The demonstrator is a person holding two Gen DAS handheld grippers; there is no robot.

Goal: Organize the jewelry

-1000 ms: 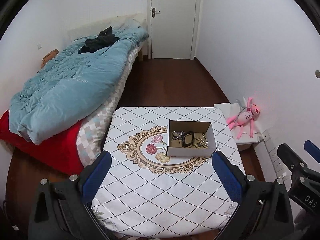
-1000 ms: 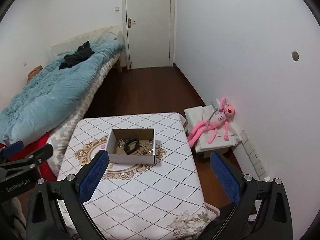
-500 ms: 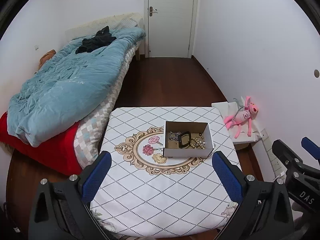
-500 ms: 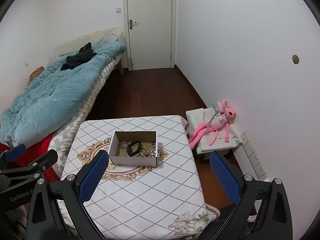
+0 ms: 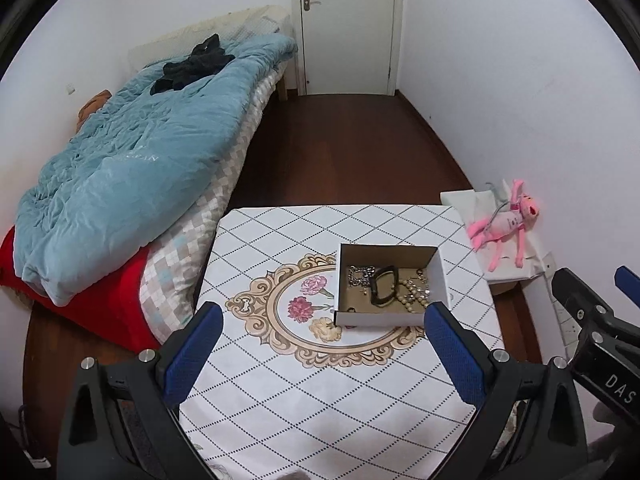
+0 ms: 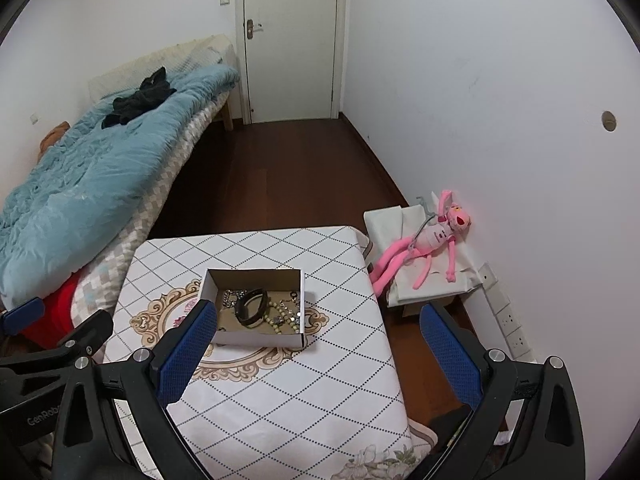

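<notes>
**Both claws wide apart above the desk, jewelry lying in the open box**

Left wrist view: the left claw hangs over the near part of the desk, which wears a white cloth with a dotted diamond grid and a gold oval flower medallion. Its blue-padded fingers stand far apart and grip nothing. The shallow open white cardboard box sits on the right side of the medallion, beyond the claw and nearer its right finger. Inside the box lie a silver chain at the left, a dark oval bangle in the middle and a pale bead strand at the right. The right claw shows at the frame's right edge, off to the right of the box.

Right wrist view: the right claw is likewise spread wide and empty, its left finger overlapping the near left corner of the box. The bangle rests in the middle of the box, with the beads to its right. A pink plush toy lies on white sheets against the wall, right of the box and off the desk. A bed with a light blue quilt stands to the left of the box.
</notes>
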